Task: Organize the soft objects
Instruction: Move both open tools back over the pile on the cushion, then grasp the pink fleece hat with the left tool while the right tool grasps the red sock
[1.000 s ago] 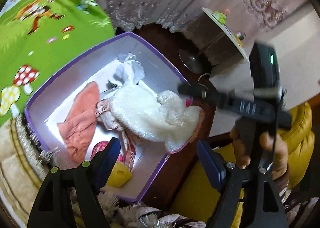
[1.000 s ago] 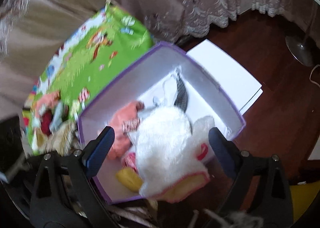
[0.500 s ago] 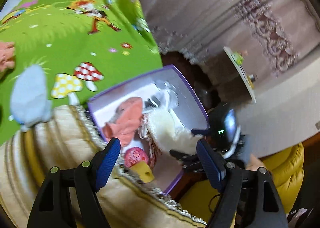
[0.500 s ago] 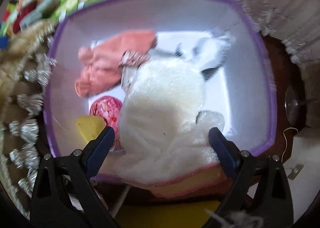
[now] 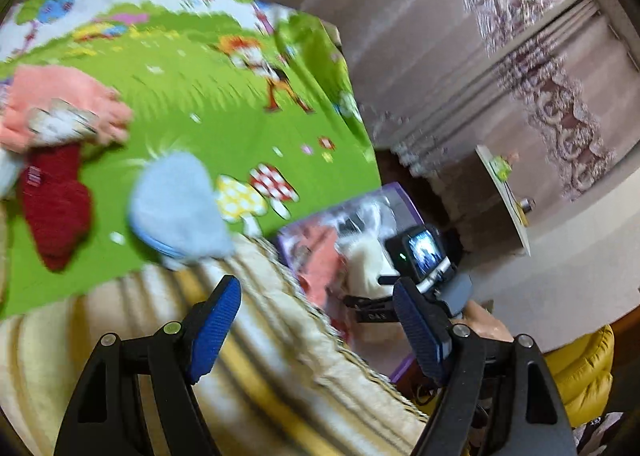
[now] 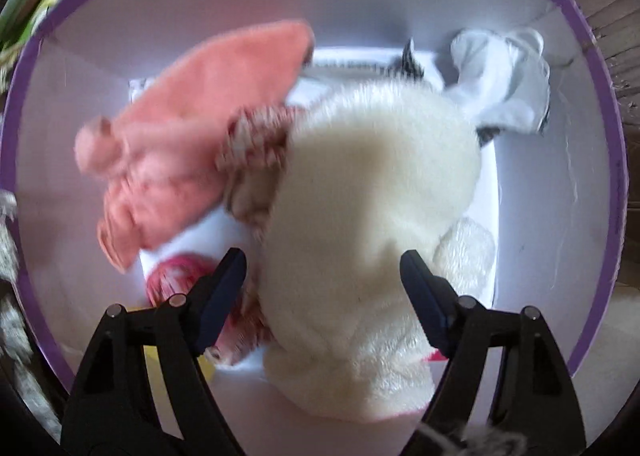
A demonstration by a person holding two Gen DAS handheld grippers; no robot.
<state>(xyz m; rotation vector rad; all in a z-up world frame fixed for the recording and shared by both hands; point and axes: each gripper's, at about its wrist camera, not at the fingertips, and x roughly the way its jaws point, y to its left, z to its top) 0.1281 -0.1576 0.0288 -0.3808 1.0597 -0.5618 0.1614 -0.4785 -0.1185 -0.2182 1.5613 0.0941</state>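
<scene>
A purple-rimmed white box (image 6: 616,160) holds a white plush toy (image 6: 372,184), a pink cloth (image 6: 208,112), a white cloth (image 6: 504,84) and a red-pink ball (image 6: 176,276). My right gripper (image 6: 322,276) points straight down into the box. Its jaws are closing with the plush between them, and the left pad still stands off the fur. My left gripper (image 5: 316,320) is open and holds nothing, over a beige striped cover (image 5: 280,356). Beyond it a light blue soft piece (image 5: 176,204), a red sock (image 5: 56,208) and a pink cloth (image 5: 60,104) lie on a green play mat (image 5: 224,104).
In the left wrist view the box (image 5: 404,192) sits right of the mat, with the other gripper's camera (image 5: 424,256) and a hand (image 5: 480,320) over it. A yellow cushion (image 5: 580,368) is at lower right. Curtains hang behind.
The left gripper swung away from the box toward the green mat. The right gripper dropped down into the box over the white plush and its jaws narrowed.
</scene>
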